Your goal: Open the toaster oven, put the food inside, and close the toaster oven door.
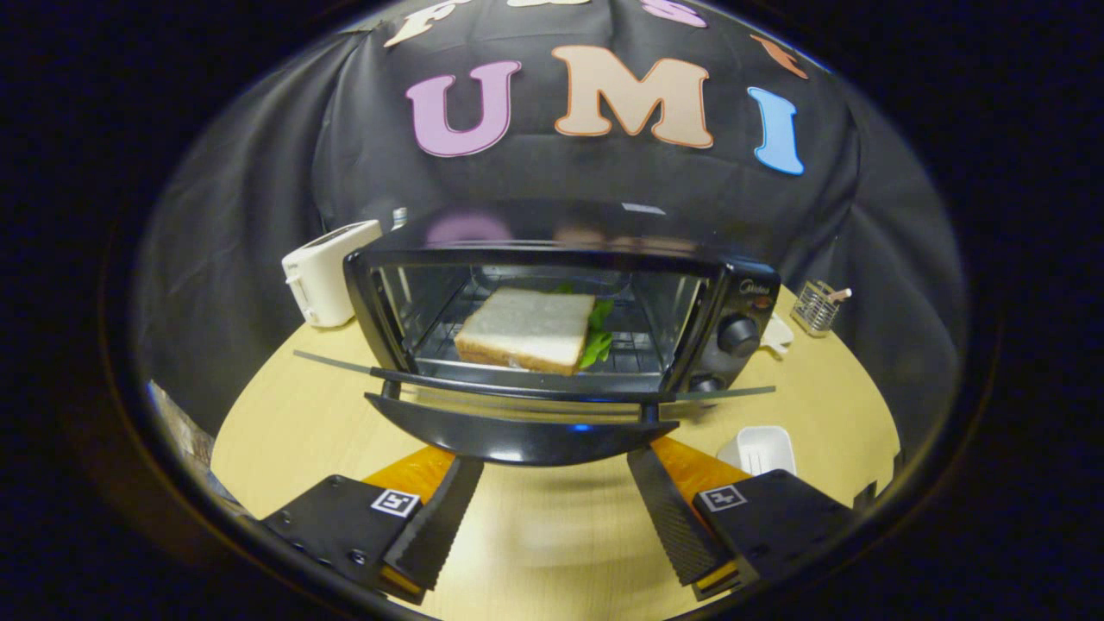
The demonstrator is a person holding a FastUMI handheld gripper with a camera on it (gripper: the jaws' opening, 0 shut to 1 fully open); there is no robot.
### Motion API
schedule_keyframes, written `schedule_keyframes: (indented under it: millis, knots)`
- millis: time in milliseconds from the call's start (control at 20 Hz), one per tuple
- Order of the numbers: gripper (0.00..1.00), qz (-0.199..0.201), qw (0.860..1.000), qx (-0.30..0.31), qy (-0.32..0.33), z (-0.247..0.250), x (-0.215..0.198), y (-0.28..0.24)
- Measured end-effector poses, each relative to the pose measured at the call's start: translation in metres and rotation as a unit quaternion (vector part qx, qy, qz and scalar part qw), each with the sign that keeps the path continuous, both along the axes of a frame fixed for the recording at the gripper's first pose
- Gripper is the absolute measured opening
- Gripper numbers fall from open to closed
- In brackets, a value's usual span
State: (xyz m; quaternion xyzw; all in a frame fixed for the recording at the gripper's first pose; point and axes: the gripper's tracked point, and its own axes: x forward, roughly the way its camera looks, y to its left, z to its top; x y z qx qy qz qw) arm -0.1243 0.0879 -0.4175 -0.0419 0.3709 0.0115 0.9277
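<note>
One sandwich (528,331) with green leaves lies on the rack inside the toaster oven (561,319), beyond the tongs (552,517). The oven door (522,431) hangs open and lowered, its front edge just ahead of the fingertips. The tongs are spread wide, pinching nothing, over the pale wooden surface (552,543). A white toaster (323,272) stands beside the oven to the left; a small white dish (759,448) sits near the right finger; a wire holder (815,306) stands farther right.

The tongs (552,509) are spread wide — both fingers (435,526) apart, gripping nothing.
</note>
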Motion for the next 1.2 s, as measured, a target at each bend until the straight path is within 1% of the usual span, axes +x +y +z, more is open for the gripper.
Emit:
schedule_keyframes:
  millis: [250, 350, 550, 650, 750, 900, 1050, 1200]
  knots:
    - [1.00, -0.009, 0.999, 0.006, -0.032, 0.020, 0.021, -0.001]
    - [1.00, -0.009, 0.999, 0.003, -0.051, 0.033, 0.025, 0.000]
    - [1.00, -0.007, 0.998, 0.002, -0.070, 0.052, 0.030, -0.002]
    - [1.00, -0.007, 0.996, 0.008, -0.083, 0.070, 0.033, -0.002]
    - [1.00, -0.009, 0.994, 0.010, -0.113, 0.102, 0.040, -0.004]
    - [1.00, -0.020, 0.985, 0.024, -0.172, 0.162, 0.056, -0.010]
    - [1.00, -0.030, 0.972, 0.031, -0.230, 0.226, 0.072, -0.026]
    - [1.00, -0.044, 0.957, 0.032, -0.286, 0.287, 0.085, -0.056]
